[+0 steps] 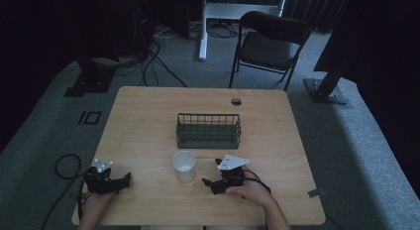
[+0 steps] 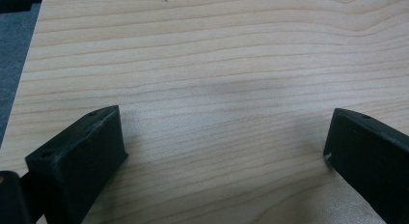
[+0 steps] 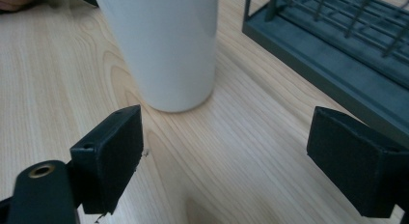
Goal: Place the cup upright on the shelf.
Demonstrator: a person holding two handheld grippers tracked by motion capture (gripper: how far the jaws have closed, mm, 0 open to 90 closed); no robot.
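Cup (image 3: 166,45) stands upright just beyond right gripper (image 3: 224,151) — fingers (image 3: 108,156) spread.

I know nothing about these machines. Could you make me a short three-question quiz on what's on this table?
1. True or false: the white cup stands inside the wire basket.
2. Which gripper is nearer the cup? A) left gripper B) right gripper
3. Fill in: the right gripper's jaws are ____, with nothing between them.

Key: 1. False; the cup stands upright on the table, in front of the basket and apart from it. 2. B. 3. Open.
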